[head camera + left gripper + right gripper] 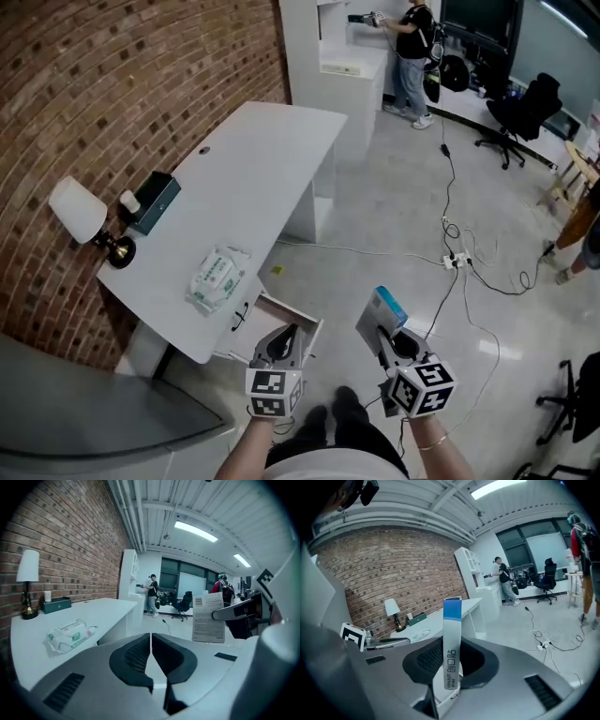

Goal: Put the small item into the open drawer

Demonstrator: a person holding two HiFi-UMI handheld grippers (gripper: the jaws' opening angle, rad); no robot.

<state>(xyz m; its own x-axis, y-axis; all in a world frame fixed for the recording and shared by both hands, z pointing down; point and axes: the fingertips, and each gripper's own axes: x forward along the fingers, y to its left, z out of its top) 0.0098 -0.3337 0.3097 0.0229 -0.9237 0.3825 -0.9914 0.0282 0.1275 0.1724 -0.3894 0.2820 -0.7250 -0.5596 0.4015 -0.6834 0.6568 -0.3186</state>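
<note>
My right tongs [379, 326] were clamped on the small flat white cardboard box with a blue end [386, 307]. In the right gripper view the black pads pressed on both faces of the box [451, 644], which stood upright with its blue end at the top. My left tongs [281, 343] were closed with nothing between them, and the two ribbed pads [138, 654] stood almost together, leaving only a thin slit. The box hung over the grey floor, to the right of the open white drawer [306, 324] and apart from it. The drawer stuck out under the near end of the long white desk [253, 178], just ahead of my left tongs. On the desk lay a white and green soft pack of wipes [217, 277], near the drawer end.
</note>
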